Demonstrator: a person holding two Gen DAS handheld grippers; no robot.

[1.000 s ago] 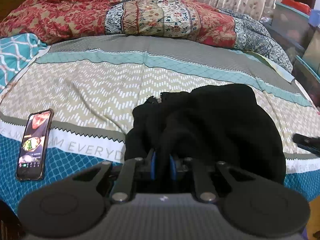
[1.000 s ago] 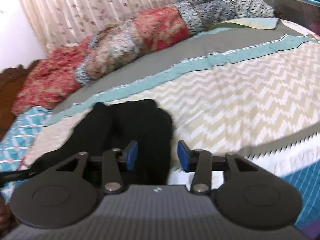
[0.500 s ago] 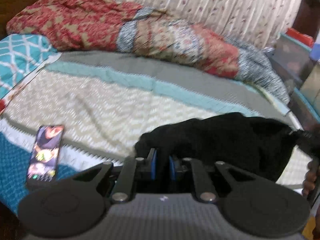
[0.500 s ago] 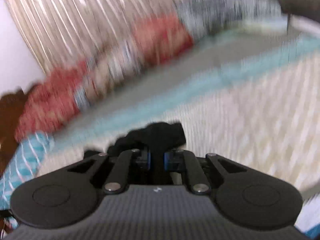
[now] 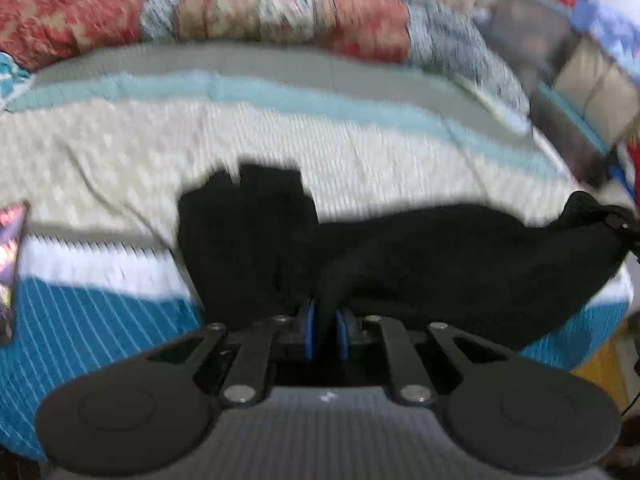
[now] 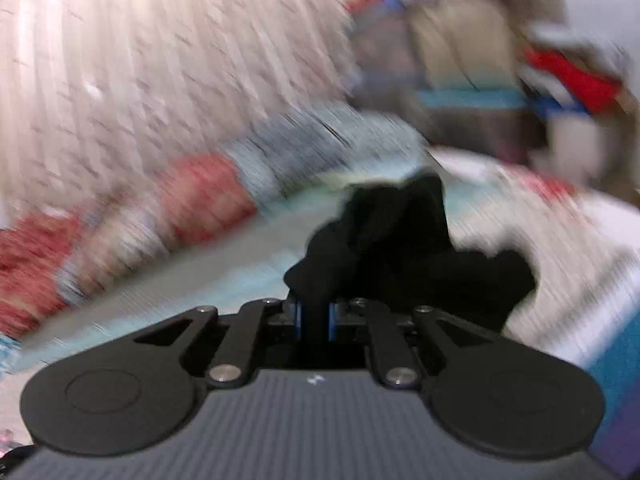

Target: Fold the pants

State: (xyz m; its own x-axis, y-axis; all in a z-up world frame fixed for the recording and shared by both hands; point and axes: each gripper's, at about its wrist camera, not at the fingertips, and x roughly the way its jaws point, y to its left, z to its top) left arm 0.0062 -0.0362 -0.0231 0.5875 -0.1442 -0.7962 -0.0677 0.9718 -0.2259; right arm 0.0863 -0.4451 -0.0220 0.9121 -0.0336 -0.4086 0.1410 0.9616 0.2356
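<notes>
My left gripper (image 5: 325, 330) has its blue pads (image 5: 308, 332) clamped on a bunch of the black pants (image 5: 460, 264); my right gripper (image 6: 314, 320) has just been closing and now pinches the same dark cloth. The pants stretch between them, long axis running across the left view toward the right gripper, sagging just above the zigzag-patterned bedsheet (image 5: 360, 148). The cloth looks soft, matte, limp. A phone (image 5: 10, 248) lies at the left edge.
</notes>
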